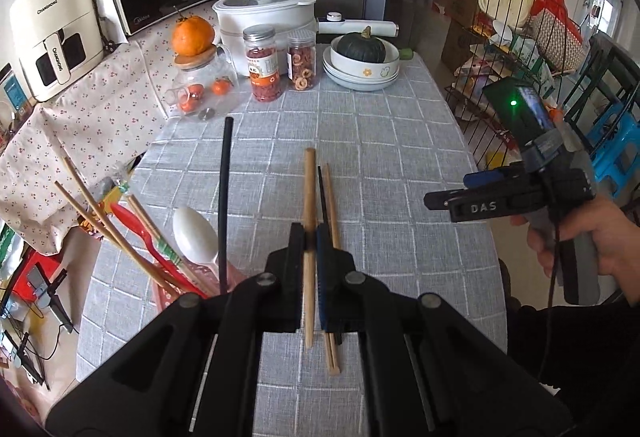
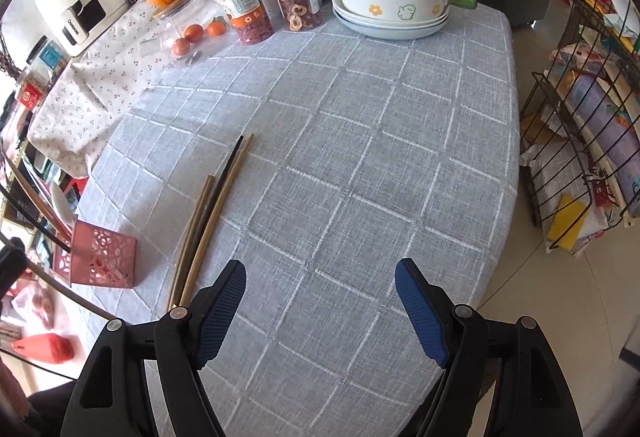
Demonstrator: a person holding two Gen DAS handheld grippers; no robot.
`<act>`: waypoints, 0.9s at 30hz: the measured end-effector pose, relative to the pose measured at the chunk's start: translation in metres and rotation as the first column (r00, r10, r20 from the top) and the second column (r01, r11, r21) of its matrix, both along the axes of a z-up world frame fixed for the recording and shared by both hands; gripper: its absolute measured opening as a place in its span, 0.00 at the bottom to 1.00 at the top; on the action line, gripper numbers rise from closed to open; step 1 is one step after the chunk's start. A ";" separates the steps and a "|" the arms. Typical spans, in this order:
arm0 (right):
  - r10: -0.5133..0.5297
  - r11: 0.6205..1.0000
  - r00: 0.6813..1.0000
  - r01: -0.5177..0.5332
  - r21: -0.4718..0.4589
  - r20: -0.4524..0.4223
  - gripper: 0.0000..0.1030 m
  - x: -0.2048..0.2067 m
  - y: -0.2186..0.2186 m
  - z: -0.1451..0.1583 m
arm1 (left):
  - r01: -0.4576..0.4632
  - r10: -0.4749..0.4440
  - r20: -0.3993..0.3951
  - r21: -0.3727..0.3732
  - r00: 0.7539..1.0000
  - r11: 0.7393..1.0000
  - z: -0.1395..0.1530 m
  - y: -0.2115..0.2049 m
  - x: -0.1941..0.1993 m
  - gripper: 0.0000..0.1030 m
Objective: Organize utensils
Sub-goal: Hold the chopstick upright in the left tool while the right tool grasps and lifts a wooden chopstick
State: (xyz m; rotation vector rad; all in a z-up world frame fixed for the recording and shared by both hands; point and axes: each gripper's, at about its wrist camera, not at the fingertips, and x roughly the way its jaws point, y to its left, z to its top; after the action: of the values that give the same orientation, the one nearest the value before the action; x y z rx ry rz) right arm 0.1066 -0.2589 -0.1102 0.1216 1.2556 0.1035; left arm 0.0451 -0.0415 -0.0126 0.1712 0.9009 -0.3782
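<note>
My left gripper [image 1: 309,237] is shut on a wooden chopstick [image 1: 308,197]. A black chopstick [image 1: 323,197] and another wooden chopstick [image 1: 331,205] lie on the grey checked tablecloth [image 1: 380,157] just to its right. The pink perforated utensil holder [image 2: 98,257] stands at the table's left edge and holds chopsticks, a red spoon [image 1: 132,223], a white spoon [image 1: 196,235] and a black stick [image 1: 225,197]. The three loose chopsticks [image 2: 212,209] lie right of the holder in the right wrist view. My right gripper [image 2: 320,301] is open and empty above the cloth; it also shows in the left wrist view [image 1: 436,200].
At the table's far end stand a glass jar with an orange on its lid [image 1: 192,37], two snack jars [image 1: 266,65], a white pot [image 1: 268,13] and stacked plates with a dark squash [image 1: 362,47]. A wire rack [image 2: 580,157] stands to the right.
</note>
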 end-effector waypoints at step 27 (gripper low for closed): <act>-0.010 0.999 0.996 0.013 0.041 -0.088 0.09 0.084 0.099 -0.073 | -0.024 0.022 -0.017 -0.109 1.000 0.994 0.019 0.057 -0.016 0.06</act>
State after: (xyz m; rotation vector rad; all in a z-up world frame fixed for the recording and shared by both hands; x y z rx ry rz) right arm 0.1905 -0.1602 -0.1829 0.1705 1.3409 0.1151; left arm 0.0296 0.0155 0.0067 0.0575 0.8948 -0.4064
